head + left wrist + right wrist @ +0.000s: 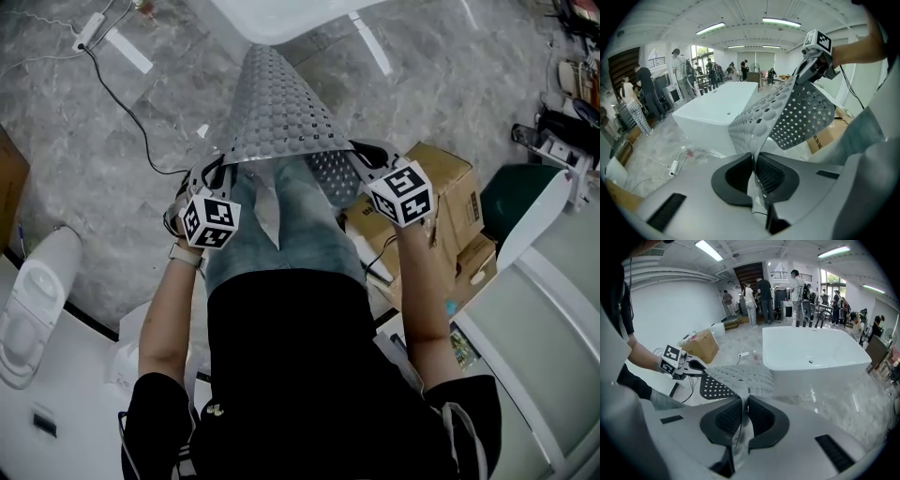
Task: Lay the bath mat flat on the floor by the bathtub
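I have the bath mat (281, 112) off the floor, pinched at its two near corners. My left claw (754, 173) is clenched on the left corner, with the sheet's edge squeezed thin between the pads. My right claw (743, 420) is clamped the same way on the right corner. From those corners the mat runs away from me toward the white bathtub (281, 14) at the far side, bumpy face up. A flap near my right claw curls under and shows its perforated underside. The far end hangs low in front of the tub, but I cannot tell whether it already touches the marble floor (450, 84). I judge the job about halfway: the mat is picked up, opened out between my claws and aimed at the right spot, but none of it lies flat yet. What is left, I think, is to lower it beside the tub, pull the curled flap out, set the near edge down without folds and let go with both claws. The cardboard boxes (450, 187) stand to my right, near that side's corner, so I would keep the mat clear of them.
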Motion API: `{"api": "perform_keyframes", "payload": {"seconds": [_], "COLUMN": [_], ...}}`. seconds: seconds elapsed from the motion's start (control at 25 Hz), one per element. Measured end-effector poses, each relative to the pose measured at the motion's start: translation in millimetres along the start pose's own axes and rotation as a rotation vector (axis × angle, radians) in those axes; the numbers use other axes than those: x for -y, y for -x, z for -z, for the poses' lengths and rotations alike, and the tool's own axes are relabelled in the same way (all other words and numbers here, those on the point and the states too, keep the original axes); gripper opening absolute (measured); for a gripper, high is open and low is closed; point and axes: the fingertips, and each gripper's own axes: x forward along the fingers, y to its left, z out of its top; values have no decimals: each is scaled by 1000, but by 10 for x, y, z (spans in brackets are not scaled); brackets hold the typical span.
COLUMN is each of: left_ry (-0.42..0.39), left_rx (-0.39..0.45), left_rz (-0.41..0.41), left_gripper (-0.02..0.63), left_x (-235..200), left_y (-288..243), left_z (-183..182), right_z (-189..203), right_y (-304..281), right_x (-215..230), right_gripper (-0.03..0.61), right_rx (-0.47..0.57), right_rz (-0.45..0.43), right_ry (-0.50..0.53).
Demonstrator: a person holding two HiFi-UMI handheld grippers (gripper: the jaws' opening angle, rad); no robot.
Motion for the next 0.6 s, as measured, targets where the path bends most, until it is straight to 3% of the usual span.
{"api": "perform_keyframes", "payload": {"seconds": [0.32,0.6], "left_ry": [12,-28], "left_rx": [-17,-87], "left_rz": [-10,4], "left_gripper": [32,32], "left_x": [-21,-131], "left_y": [52,-551], "left_z": [43,391], "right_z": [25,410], "right_y": [27,-717], "right_x": [5,303], "right_gripper": [48,46], "right_rx": [-15,-103], "right_rz": [16,-14], "right_ry": [40,50]}}
